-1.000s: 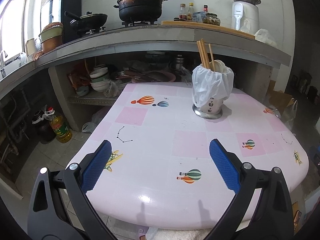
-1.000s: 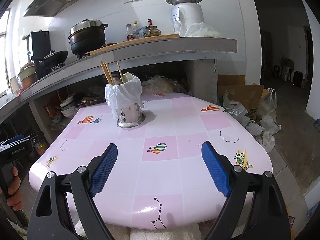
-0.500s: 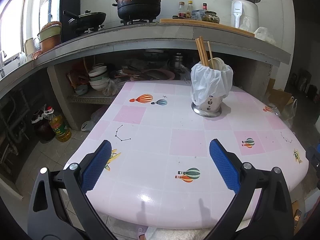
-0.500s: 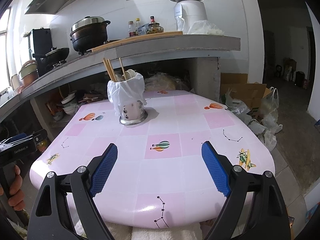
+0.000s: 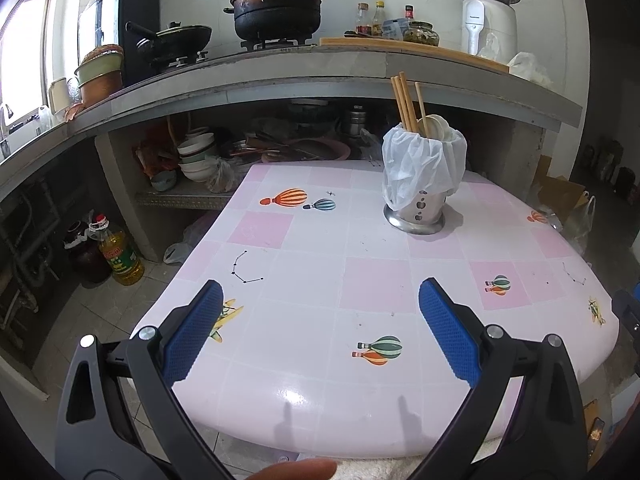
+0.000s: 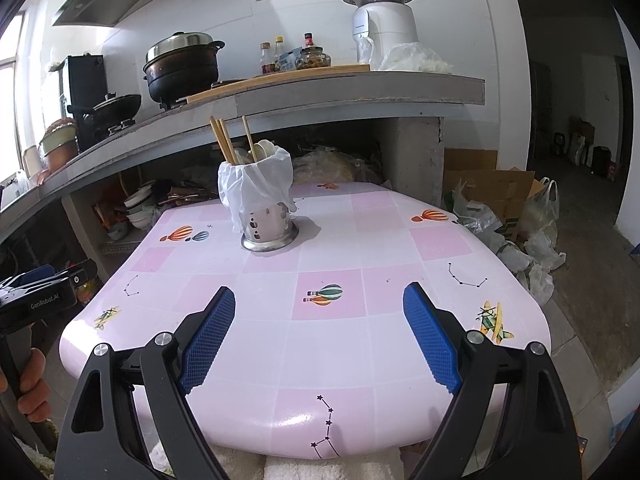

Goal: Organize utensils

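Both my left tongs (image 5: 318,328) and right tongs (image 6: 319,332) hang spread and empty over the tabletop (image 6: 332,344); the bag-lined holder (image 6: 266,210) with chopsticks (image 6: 224,142) stands well ahead and may tip if the bag snags.

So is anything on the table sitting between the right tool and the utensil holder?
Nothing visible does. The right tool hangs open over the near edge of the pink table, and only bare tabletop lies between it and the utensil holder, which stands further back, wrapped in a white plastic bag.
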